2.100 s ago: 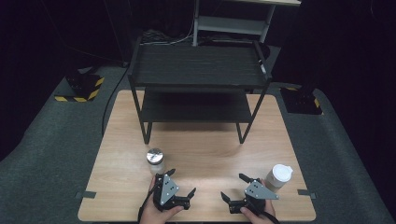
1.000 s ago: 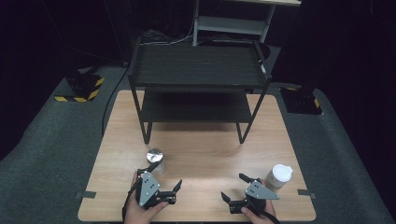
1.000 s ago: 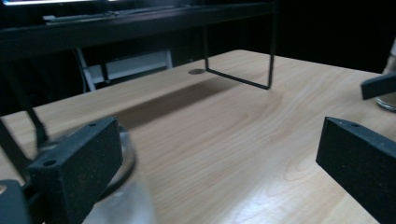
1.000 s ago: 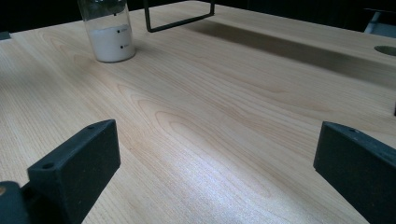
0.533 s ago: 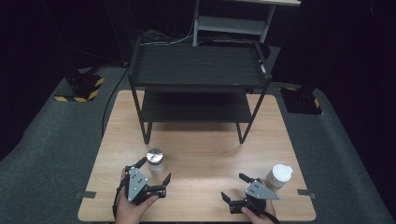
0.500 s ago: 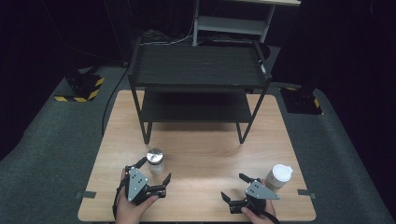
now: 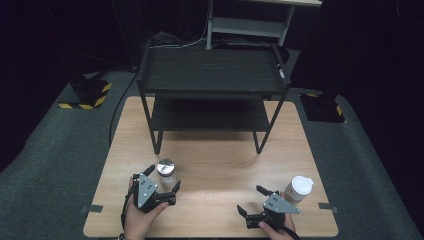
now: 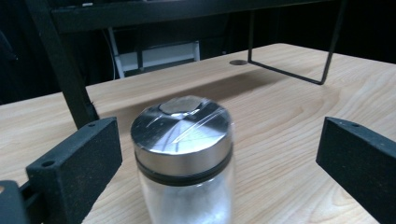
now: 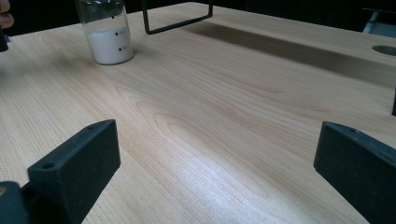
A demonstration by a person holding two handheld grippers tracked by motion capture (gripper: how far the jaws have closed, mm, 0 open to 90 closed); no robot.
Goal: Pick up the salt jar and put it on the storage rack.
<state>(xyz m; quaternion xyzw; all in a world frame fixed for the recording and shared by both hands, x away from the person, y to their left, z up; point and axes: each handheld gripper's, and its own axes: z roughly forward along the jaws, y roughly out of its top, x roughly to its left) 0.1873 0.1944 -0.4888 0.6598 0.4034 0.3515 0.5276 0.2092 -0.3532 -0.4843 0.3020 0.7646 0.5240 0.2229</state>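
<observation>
A small glass jar (image 7: 166, 168) with a shiny metal lid and white powder inside stands on the wooden table (image 7: 220, 160) at the front left. My left gripper (image 7: 162, 179) is open just behind it. In the left gripper view the jar (image 8: 182, 154) stands between the two spread jaws, nearer the left one, and neither jaw touches it. My right gripper (image 7: 250, 200) is open at the front right, low over bare wood, with nothing between its jaws. In the right gripper view the jar (image 9: 106, 35) shows far off.
A black two-tier shelf rack (image 7: 212, 75) stands across the far half of the table. A white lidded cup (image 7: 298, 189) stands just right of my right gripper. Grey carpeted floor (image 7: 60, 150) surrounds the table.
My left gripper has moved left and forward, up to the jar, so its open jaws now stand on either side of it. The right gripper and the cup have not moved.
</observation>
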